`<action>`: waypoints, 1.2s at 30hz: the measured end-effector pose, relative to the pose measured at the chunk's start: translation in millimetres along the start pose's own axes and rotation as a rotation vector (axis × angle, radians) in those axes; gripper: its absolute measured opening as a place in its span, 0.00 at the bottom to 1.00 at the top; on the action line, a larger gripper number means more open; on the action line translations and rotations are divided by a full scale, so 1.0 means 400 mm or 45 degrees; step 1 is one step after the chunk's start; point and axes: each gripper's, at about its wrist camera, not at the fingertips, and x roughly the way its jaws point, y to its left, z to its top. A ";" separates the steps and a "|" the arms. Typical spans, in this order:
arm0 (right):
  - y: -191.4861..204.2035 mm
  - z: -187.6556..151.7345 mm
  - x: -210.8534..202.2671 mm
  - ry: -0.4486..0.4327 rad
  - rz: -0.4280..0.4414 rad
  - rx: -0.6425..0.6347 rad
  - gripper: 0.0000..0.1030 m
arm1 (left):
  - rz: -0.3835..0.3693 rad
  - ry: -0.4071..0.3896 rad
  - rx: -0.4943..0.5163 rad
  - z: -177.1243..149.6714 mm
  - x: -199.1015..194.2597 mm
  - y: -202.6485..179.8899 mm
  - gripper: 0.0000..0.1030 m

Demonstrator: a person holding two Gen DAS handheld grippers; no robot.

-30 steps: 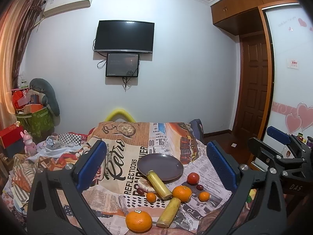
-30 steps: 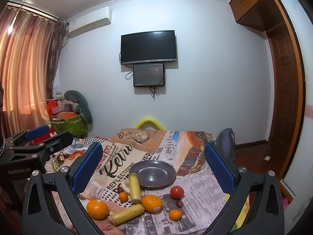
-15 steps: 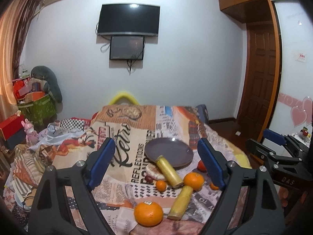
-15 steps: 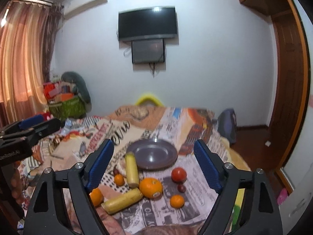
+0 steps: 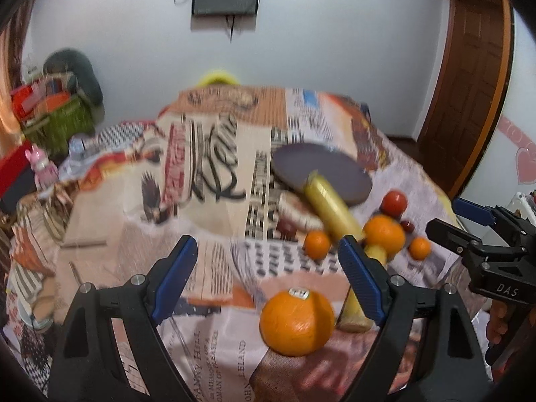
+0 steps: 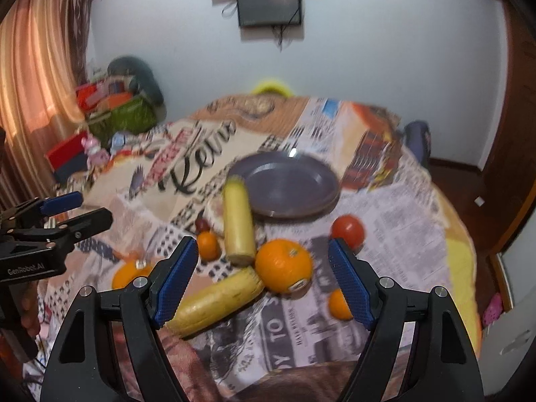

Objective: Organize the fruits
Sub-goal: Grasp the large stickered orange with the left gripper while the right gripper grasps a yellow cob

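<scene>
A grey plate (image 6: 284, 184) sits mid-table on a newspaper-print cloth; it also shows in the left wrist view (image 5: 318, 171). Fruit lies in front of it: two yellow bananas (image 6: 238, 221) (image 6: 217, 301), a large orange (image 6: 284, 265), a tomato (image 6: 347, 231), small oranges (image 6: 207, 244) (image 6: 339, 303). Another large stickered orange (image 5: 296, 321) lies nearest the left gripper (image 5: 268, 278), which is open above it. The right gripper (image 6: 261, 278) is open above the large orange and lower banana. Both hold nothing.
The cloth-covered table (image 6: 395, 234) drops off at the right. A green basket (image 6: 124, 117) and red boxes (image 6: 63, 154) stand at the left by the curtain. Each gripper shows in the other's view (image 5: 485, 244) (image 6: 43, 227).
Both grippers have moved down and forward towards the fruit, so the fruit looks larger and closer. Both stay open. No fruit has moved.
</scene>
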 end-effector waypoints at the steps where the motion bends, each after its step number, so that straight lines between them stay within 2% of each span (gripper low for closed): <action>1: 0.003 -0.005 0.013 0.019 0.010 -0.001 0.75 | -0.007 0.029 -0.003 -0.011 0.017 0.002 0.84; 7: 0.022 -0.033 0.081 0.127 0.050 -0.019 0.75 | -0.050 0.136 0.001 -0.056 0.072 -0.006 0.84; 17: 0.023 -0.046 0.114 0.189 0.061 -0.022 0.75 | -0.101 0.264 0.005 -0.123 0.147 -0.034 0.82; 18: 0.024 -0.046 0.118 0.194 0.061 -0.021 0.75 | -0.106 0.267 0.000 -0.126 0.151 -0.032 0.81; 20: 0.024 -0.049 0.127 0.208 0.065 -0.019 0.75 | -0.160 0.263 -0.018 -0.128 0.150 -0.028 0.68; 26: 0.030 -0.064 0.158 0.273 0.091 0.007 0.75 | -0.182 0.248 -0.026 -0.127 0.138 -0.015 0.67; 31: 0.051 -0.068 0.184 0.312 0.125 0.003 0.75 | -0.089 0.207 -0.012 -0.121 0.122 0.016 0.66; 36: 0.076 -0.068 0.211 0.323 0.103 -0.035 0.78 | -0.053 0.189 -0.040 -0.117 0.109 0.058 0.66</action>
